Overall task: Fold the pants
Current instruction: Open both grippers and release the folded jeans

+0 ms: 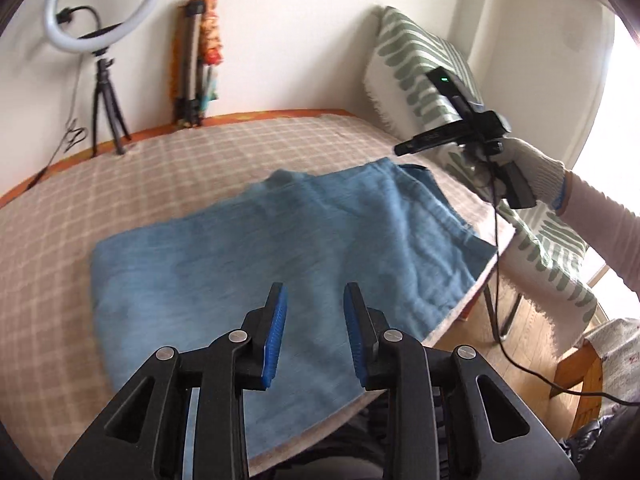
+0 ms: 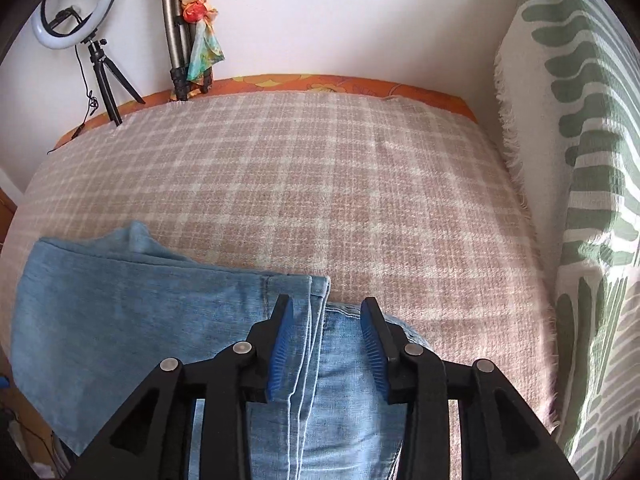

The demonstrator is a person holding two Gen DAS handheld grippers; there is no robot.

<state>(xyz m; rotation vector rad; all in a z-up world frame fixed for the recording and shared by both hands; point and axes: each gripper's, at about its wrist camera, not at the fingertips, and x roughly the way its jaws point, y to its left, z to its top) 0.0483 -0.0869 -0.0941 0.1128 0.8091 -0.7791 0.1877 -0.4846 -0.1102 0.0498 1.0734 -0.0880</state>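
A checked blanket (image 2: 340,184) is being used as the work surface, spread over a table with an orange edge against a white wall, with a ring light (image 1: 105,4) on a tripod in the upper left and a green-patterned throw (image 2: 592,200) down the right side. The pants (image 1: 280,240), blue denim, are lying across the lower middle of both views, already doubled into a thick slab, so the fold is probably being finished off rather than started.

The left tongs (image 1: 315,316) are being held a little apart over the fabric with nothing between them. The right tongs (image 2: 327,344) are also standing partly open, straddling a stack of hem edges at lower centre, but nothing is being pinched as far as can be told.

Next, one more fold or a smoothing pass is likely being called for, so an edge needs regripping.

The near end of the pants is being hidden behind both tongs, and the left view is being blurred.
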